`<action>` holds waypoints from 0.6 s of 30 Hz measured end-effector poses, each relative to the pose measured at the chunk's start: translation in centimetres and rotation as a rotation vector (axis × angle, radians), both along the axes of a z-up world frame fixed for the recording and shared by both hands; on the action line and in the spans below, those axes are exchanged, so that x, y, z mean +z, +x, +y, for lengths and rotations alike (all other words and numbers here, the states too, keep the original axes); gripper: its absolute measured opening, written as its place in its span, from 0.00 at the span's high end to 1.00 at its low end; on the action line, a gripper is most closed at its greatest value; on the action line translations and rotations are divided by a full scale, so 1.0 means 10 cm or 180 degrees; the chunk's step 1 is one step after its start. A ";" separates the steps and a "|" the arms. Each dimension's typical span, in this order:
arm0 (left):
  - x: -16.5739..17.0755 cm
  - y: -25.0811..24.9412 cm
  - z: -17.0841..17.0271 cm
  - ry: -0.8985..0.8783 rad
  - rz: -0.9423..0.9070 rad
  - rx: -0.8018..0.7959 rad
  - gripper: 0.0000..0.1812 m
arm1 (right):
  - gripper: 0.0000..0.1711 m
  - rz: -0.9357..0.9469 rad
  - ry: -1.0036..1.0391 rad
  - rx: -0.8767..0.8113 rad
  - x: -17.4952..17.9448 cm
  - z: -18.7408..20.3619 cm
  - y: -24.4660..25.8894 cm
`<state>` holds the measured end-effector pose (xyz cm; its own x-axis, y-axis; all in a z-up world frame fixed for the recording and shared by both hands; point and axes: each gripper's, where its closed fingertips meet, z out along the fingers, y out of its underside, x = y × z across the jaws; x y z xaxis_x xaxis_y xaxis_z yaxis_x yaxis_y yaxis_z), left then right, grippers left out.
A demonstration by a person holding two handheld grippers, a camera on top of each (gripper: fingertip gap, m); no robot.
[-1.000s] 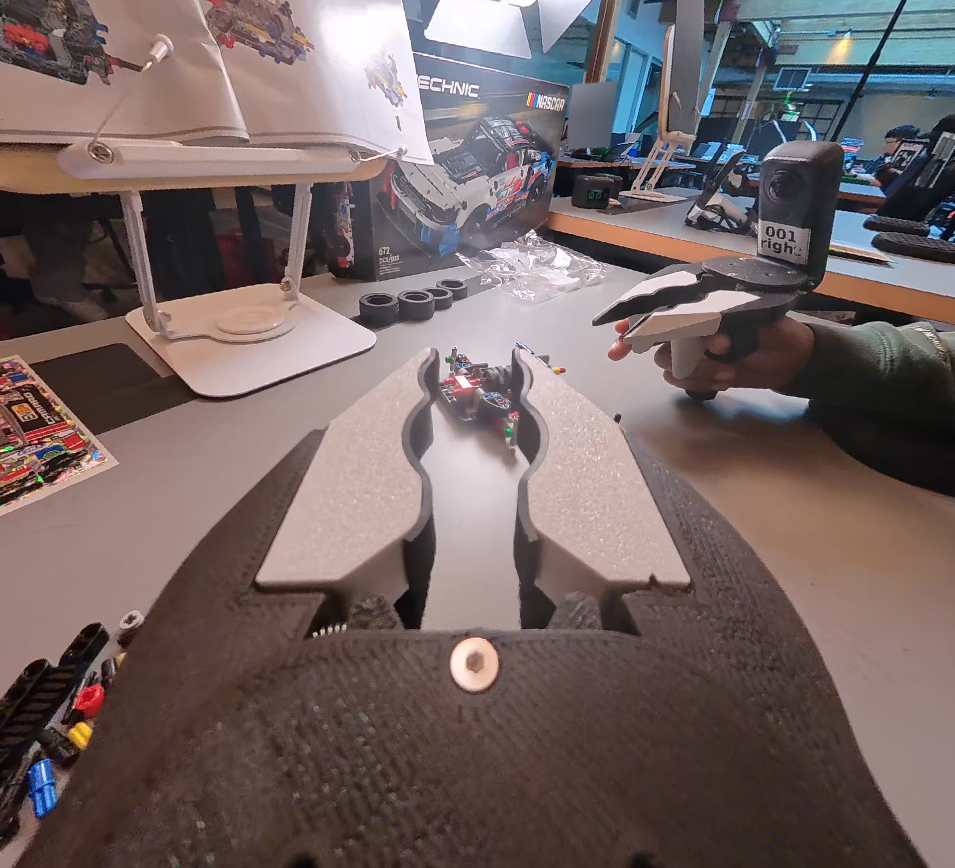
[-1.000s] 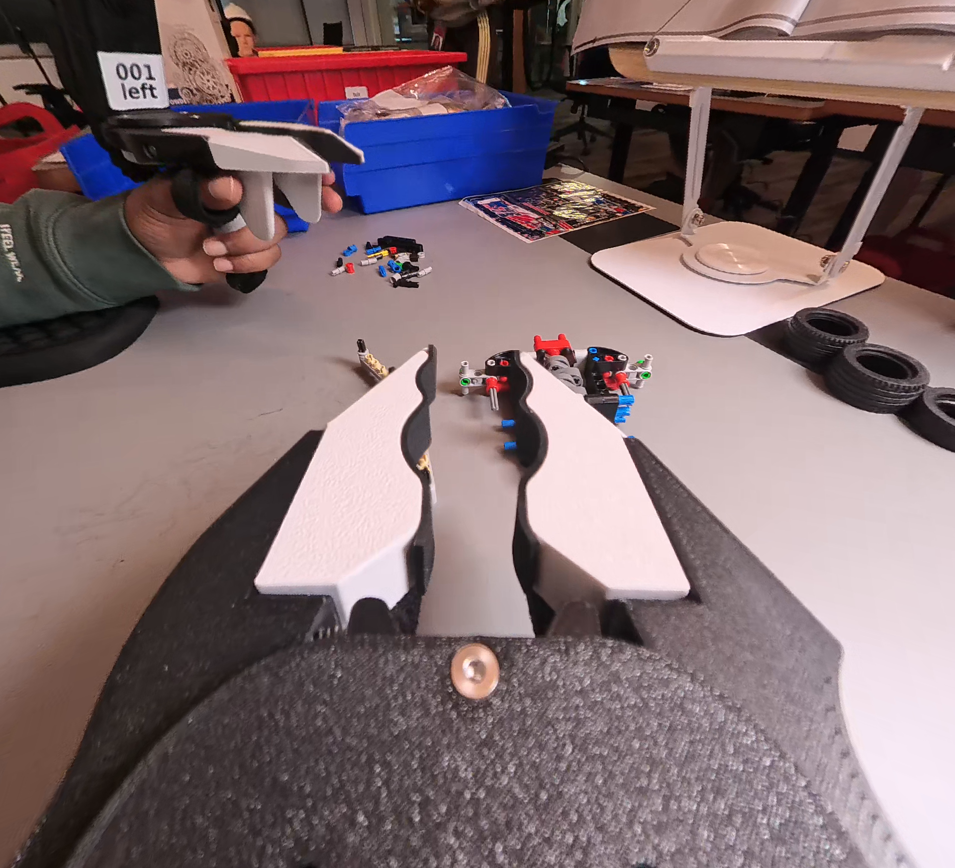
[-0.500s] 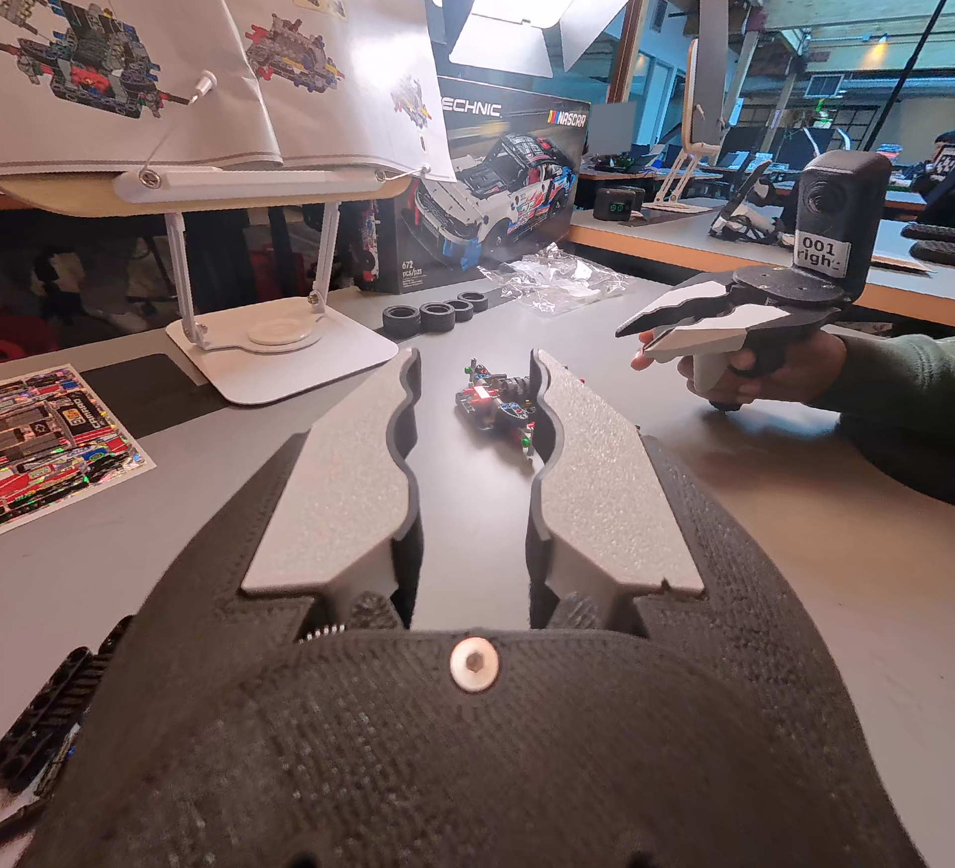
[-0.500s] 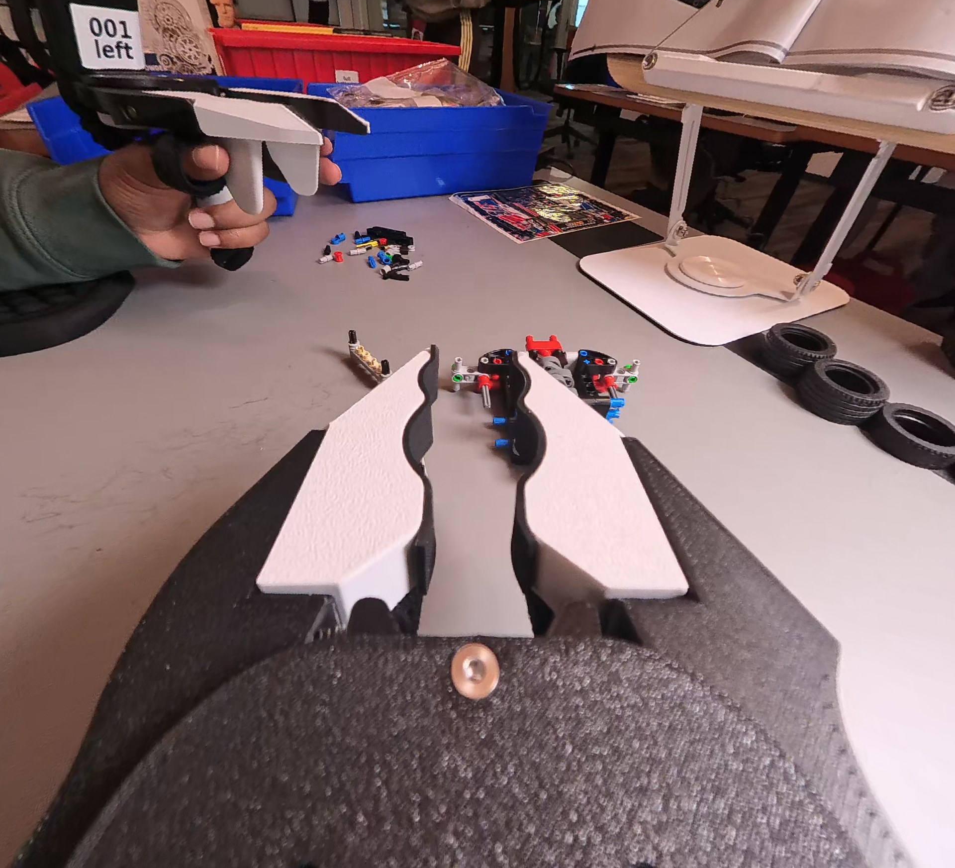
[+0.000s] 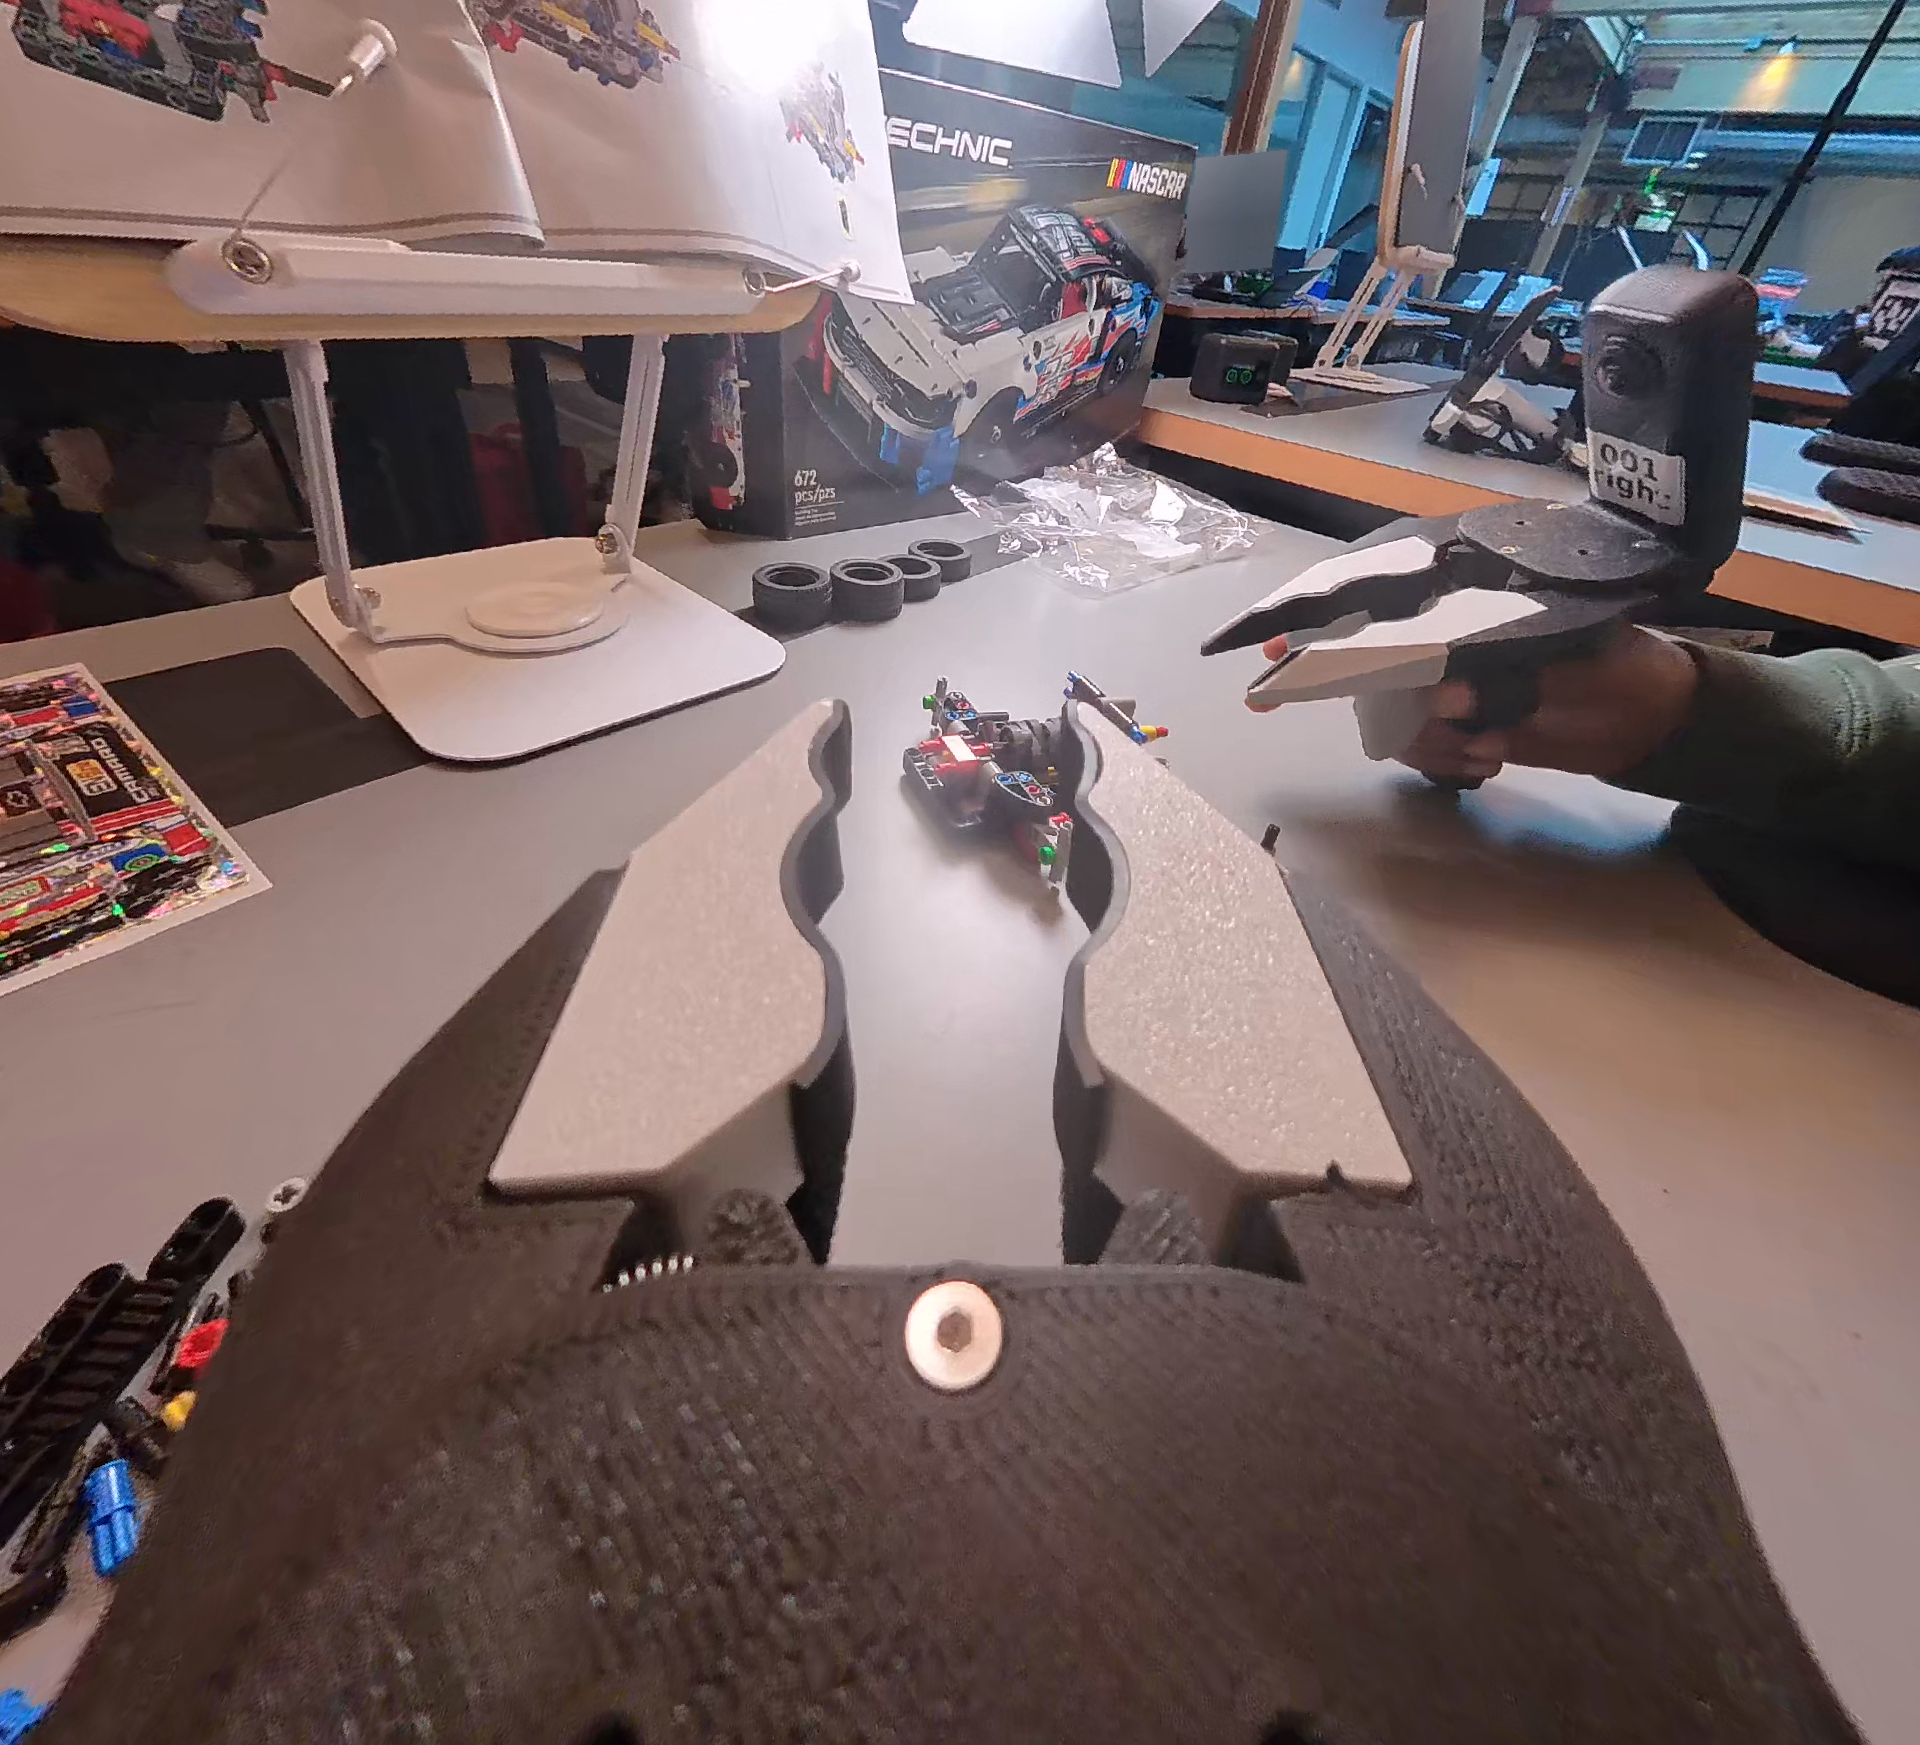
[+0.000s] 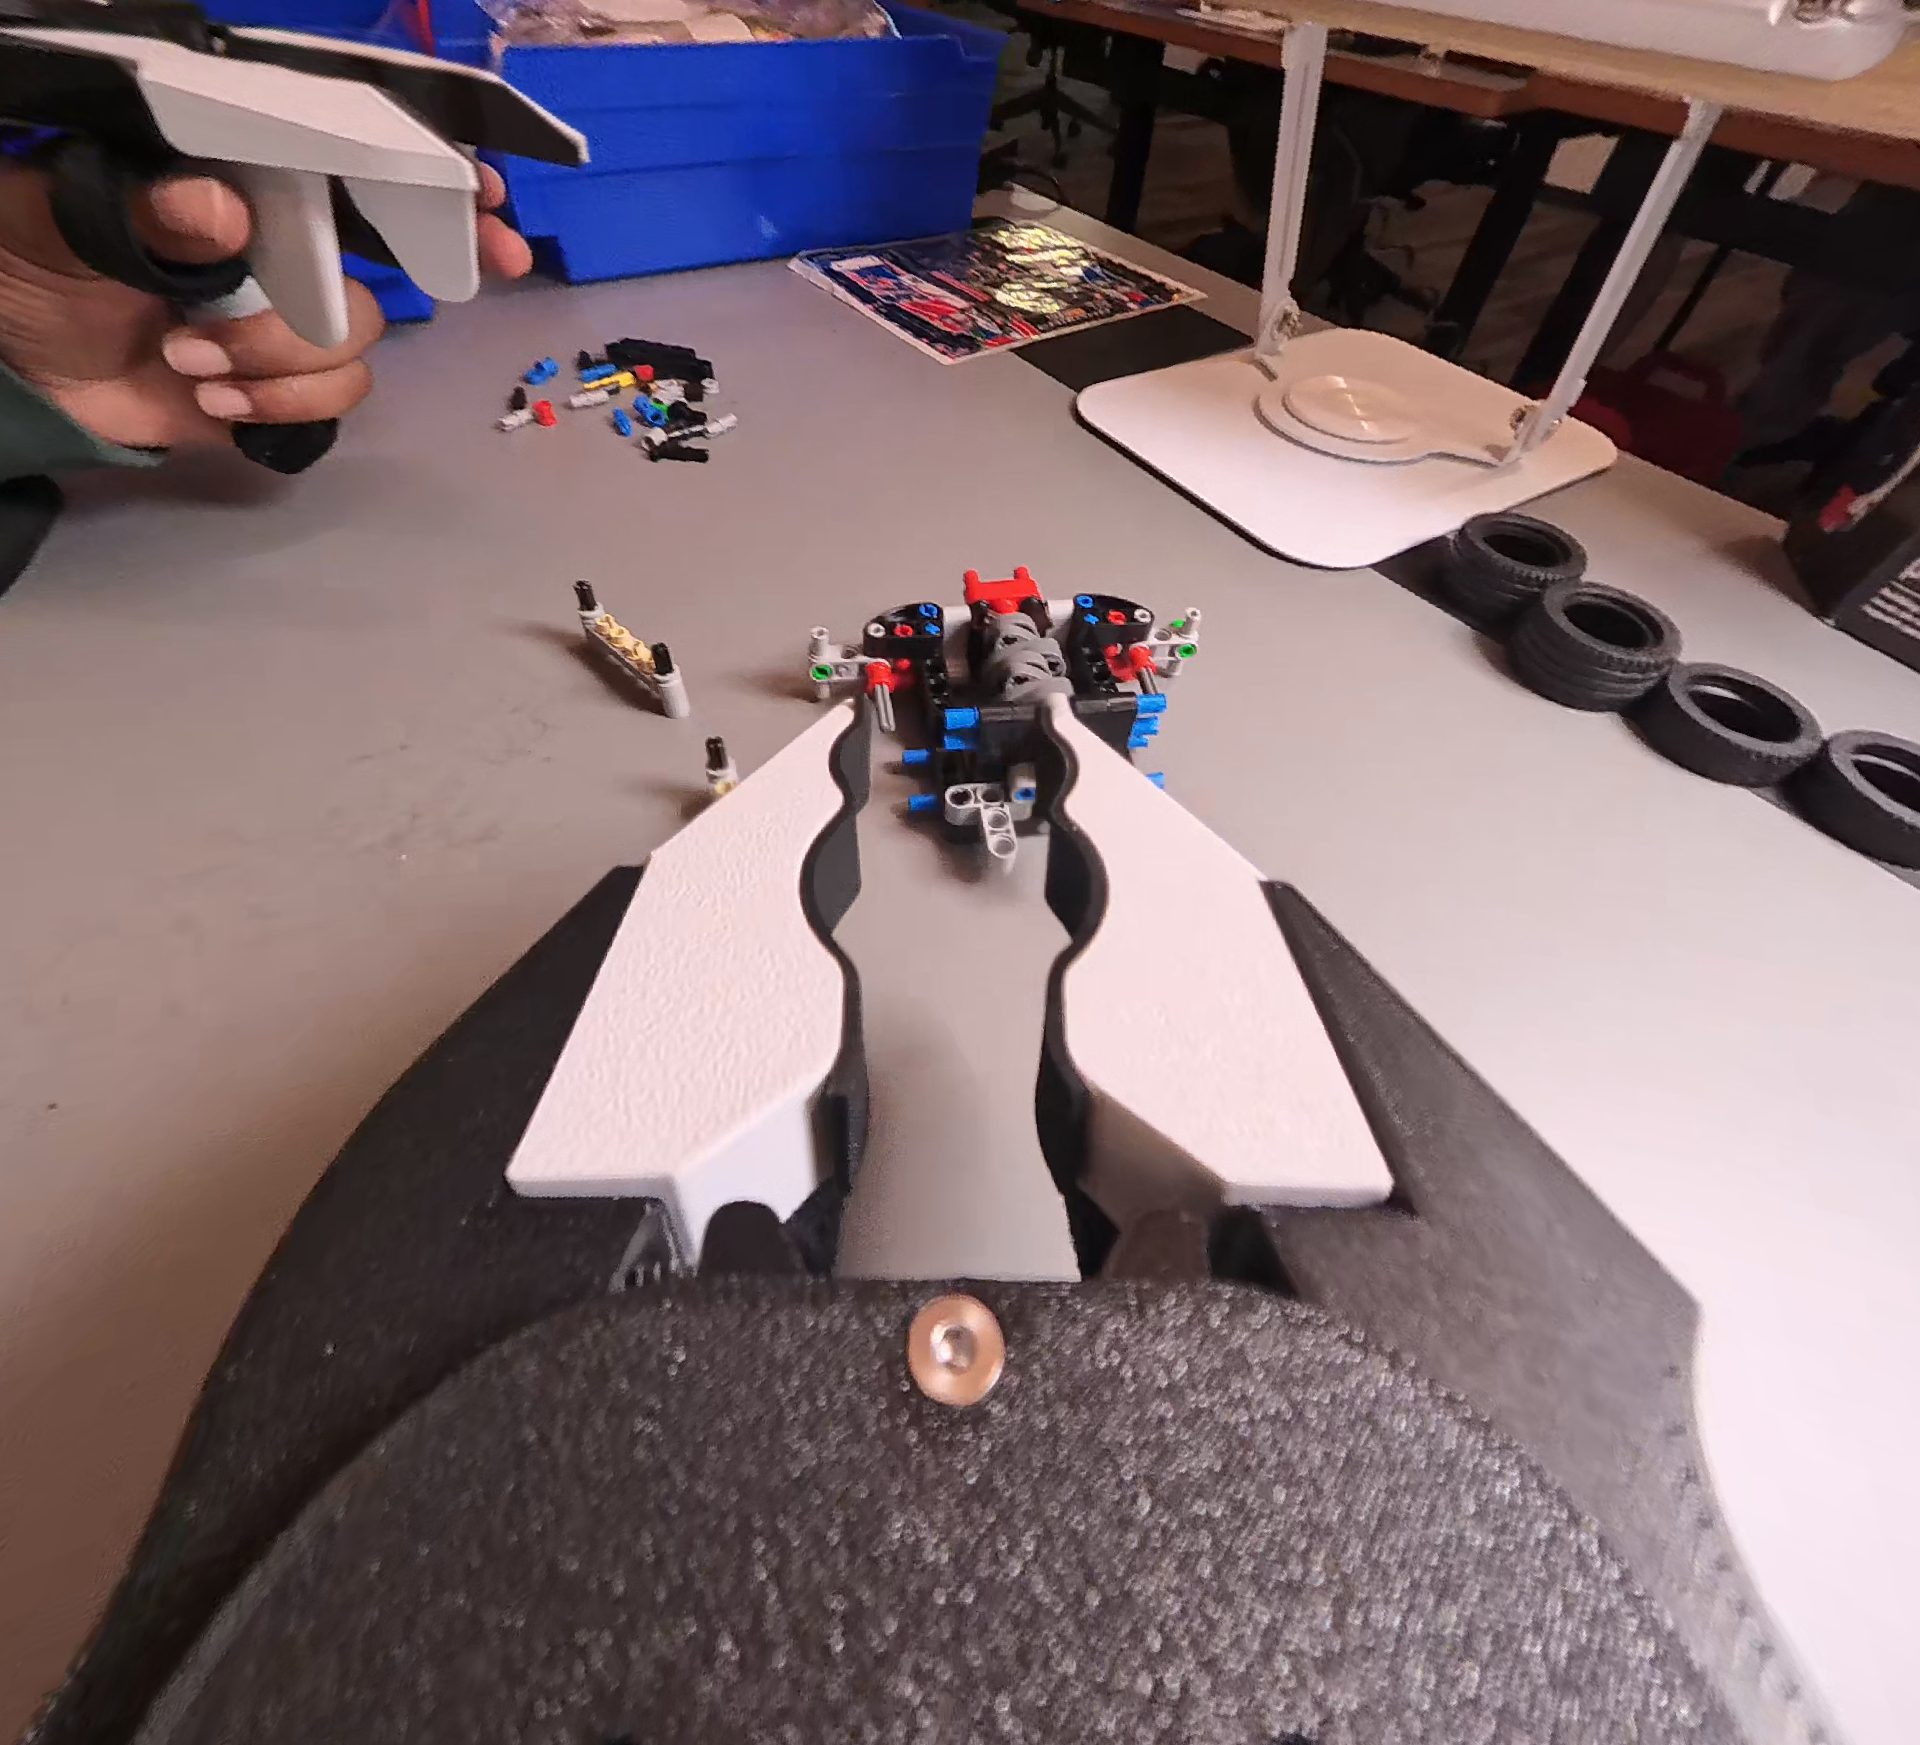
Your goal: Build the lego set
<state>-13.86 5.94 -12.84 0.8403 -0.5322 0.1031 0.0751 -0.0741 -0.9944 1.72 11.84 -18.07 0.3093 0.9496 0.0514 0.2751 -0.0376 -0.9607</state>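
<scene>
Grey table point(image 6: 312, 864), right tongs point(image 6: 951, 719) now nearer chassis point(image 6: 1003, 667)

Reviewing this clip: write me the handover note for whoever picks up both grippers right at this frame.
Left gripper: open, empty, above the table, aimed at the chassis assembly.
Right gripper: open, empty, its tips on either side of the assembly's near end, not yet closed.
Beside the assembly: grey beam and a small pin. Loose parts pile farther back; four tyres in a row on the right; instruction booklet on its stand.
Done: small chassis core. Left: nearly everything, tyres unmounted.
</scene>
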 end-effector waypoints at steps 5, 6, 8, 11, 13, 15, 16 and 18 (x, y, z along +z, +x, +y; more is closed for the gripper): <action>-0.03 0.05 -0.01 -0.0023 0.0087 -0.0025 0.79 | 0.72 -0.0314 -0.0269 -0.0178 -0.19 0.12 0.03; -0.04 0.06 -0.01 -0.0024 0.0102 -0.0025 0.79 | 0.69 -0.0428 -0.0339 -0.0179 -0.25 0.14 0.02; -0.05 0.08 -0.02 -0.0035 0.0123 -0.0034 0.79 | 0.67 -0.0662 -0.0430 -0.0178 -0.37 0.19 -0.01; -0.07 0.12 -0.02 -0.0050 0.0145 -0.0068 0.79 | 0.65 -0.0986 -0.0432 -0.0126 -0.51 0.24 -0.12; -0.09 0.14 -0.02 -0.0067 0.0169 -0.0081 0.80 | 0.68 -0.1144 -0.0314 -0.0126 -0.54 0.29 -0.19; -0.10 0.15 -0.03 -0.0075 0.0176 -0.0097 0.80 | 0.75 -0.1294 -0.0175 -0.0066 -0.57 0.30 -0.23; -0.10 0.15 -0.03 -0.0086 0.0172 -0.0105 0.80 | 0.76 -0.1322 -0.0107 0.0002 -0.56 0.30 -0.24; -0.11 0.15 -0.02 -0.0104 0.0150 -0.0114 0.80 | 0.76 -0.1412 -0.0018 0.0186 -0.56 0.29 -0.23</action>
<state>-12.37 5.69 -13.91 0.8251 -0.5590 0.0816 0.0249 -0.1083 -0.9938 -0.59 14.71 -23.70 0.2043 0.9654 0.1618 0.6623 -0.0146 -0.7491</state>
